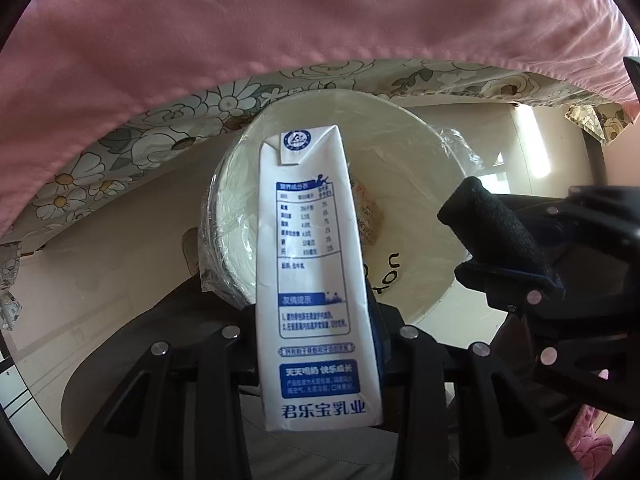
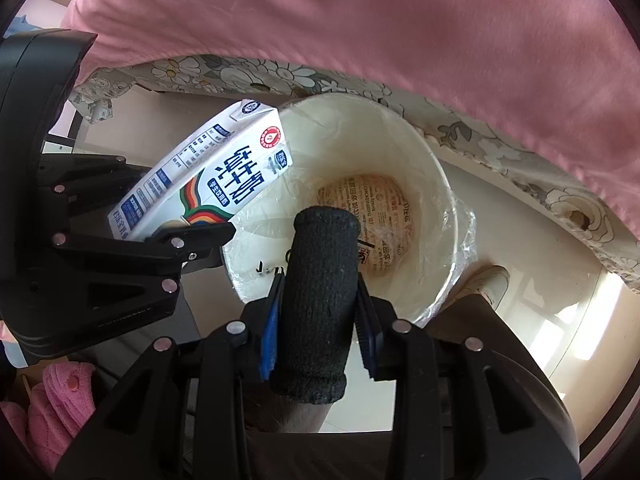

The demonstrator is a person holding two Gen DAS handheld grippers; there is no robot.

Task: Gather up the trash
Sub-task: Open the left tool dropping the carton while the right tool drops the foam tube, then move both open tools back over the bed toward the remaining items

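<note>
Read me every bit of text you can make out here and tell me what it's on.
"君乐宝乳业": foot of the milk carton's side panel.
"天天喝奶 快乐成长": blue box above it.
"纯牛奶": carton front.
Nutrition table and remaining carton print: too small.
Wrapper in the bin: blurred.
Bin's black lettering: unreadable.

Soft daylight, bright glare patches on the floor [image 2: 576, 328] right of the bin [image 2: 436, 200]; fisheye edges bend and darken; print slightly blurred.
</note>
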